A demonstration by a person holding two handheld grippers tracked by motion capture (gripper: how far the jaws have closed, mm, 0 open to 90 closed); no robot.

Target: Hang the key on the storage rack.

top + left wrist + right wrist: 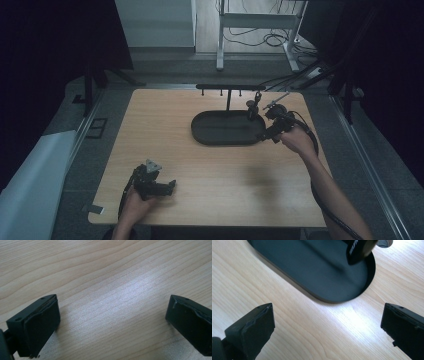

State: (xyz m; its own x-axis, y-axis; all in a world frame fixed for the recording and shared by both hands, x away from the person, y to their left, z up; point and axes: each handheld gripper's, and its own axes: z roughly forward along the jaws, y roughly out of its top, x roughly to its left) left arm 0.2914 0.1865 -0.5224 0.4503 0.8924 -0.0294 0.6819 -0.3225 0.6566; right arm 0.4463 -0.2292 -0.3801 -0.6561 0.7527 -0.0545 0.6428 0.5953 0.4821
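Black rubber pads face each other across a wide gap on my right claw [328, 327]; its jaws stand fully apart and hold nothing, with only pale wood grain between them. Just ahead of this claw, in the right gripper view, lies the rounded end of the dark oval tray [317, 275], its rim near the jaw tips but not touching them. Over that end of the tray hangs a small black object [359, 250] with pale lettering, its lower edge above the tray floor; what it is I cannot tell. In the high view my right claw [267, 134] sits at the tray's [227, 131] right end, with my right hand [297, 141] behind it and a cable trailing along my forearm. A black T-shaped stand [229, 90] rises from the tray, its crossbar carrying short pegs, and the small dark object [252, 109] hangs at its right side.

My left claw [112, 322] is likewise wide open and empty, its jaws framing bare wood. In the high view it [167, 187] rests near the desk's [175, 150] front left corner, well apart from the tray, held by my left hand [137, 200].
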